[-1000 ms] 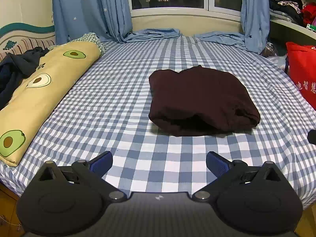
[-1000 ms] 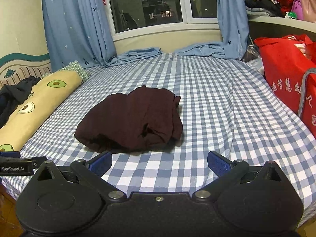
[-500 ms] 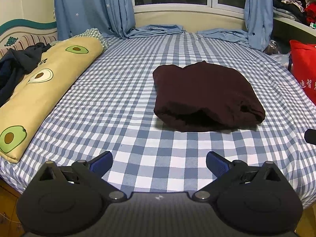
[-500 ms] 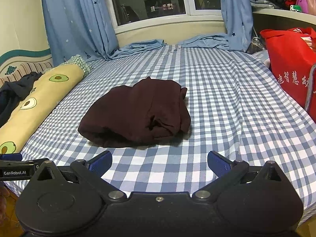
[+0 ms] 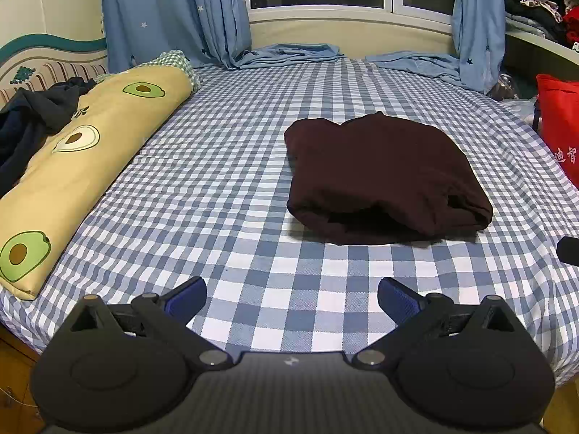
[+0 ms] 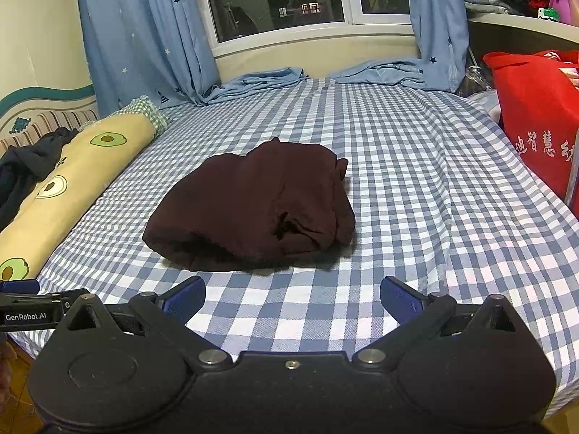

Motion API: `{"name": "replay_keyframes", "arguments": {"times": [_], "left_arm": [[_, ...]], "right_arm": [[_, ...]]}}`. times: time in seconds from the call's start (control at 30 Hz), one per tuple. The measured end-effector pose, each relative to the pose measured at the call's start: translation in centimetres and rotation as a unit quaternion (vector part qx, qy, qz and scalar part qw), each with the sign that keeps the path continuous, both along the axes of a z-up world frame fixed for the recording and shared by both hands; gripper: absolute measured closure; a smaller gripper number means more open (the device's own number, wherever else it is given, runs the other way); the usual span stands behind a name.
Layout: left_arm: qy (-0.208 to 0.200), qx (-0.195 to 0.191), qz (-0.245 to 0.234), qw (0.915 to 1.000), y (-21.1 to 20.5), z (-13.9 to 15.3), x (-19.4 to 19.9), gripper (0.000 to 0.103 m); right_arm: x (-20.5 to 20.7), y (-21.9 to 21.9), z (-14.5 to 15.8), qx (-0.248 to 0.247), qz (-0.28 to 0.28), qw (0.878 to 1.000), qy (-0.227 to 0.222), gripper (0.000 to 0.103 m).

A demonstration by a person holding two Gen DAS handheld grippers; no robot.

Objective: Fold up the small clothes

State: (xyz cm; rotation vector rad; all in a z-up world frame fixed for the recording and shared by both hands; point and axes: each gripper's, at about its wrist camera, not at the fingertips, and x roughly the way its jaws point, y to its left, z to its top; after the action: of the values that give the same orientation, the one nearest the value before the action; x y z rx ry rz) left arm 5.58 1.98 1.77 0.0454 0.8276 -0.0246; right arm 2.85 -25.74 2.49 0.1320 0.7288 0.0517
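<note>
While both tools hang back at the bed's near edge, nothing is in hand.

Garment: dark maroon garment, lying on the checked bedsheet, roughly mid-bed, already doubled into a loose bundle.
Landmark: avocado-print bolster; the garment sits well apart from it, toward the red bag side.
Left gripper: jaws spread wide, holding nothing, short of the garment's near fold.
Right gripper: likewise spread and unloaded, near the same fold.
Handling (judged): soft, limp knit, light; will sag and slide off itself if lifted by one point. Not fragile. The sheet beneath may bunch if fingers dig low.
Hold points (judged): the rolled near edge, pinching all layers at its two ends; the ragged tuck on the side away from the bolster looks loosest.
Fold state (judged): lumpy, needs tidying.
</note>
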Motion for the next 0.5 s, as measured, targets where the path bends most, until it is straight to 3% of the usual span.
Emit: {"name": "replay_keyframes", "arguments": {"times": [0.5], "left_arm": [[0.002, 0.004, 0.0, 1.0, -0.11, -0.07, 0.18, 0.001]], "right_arm": [[0.27, -0.34, -0.23, 0.005, 0.005, 1.0, 0.007, 0.001]]}}
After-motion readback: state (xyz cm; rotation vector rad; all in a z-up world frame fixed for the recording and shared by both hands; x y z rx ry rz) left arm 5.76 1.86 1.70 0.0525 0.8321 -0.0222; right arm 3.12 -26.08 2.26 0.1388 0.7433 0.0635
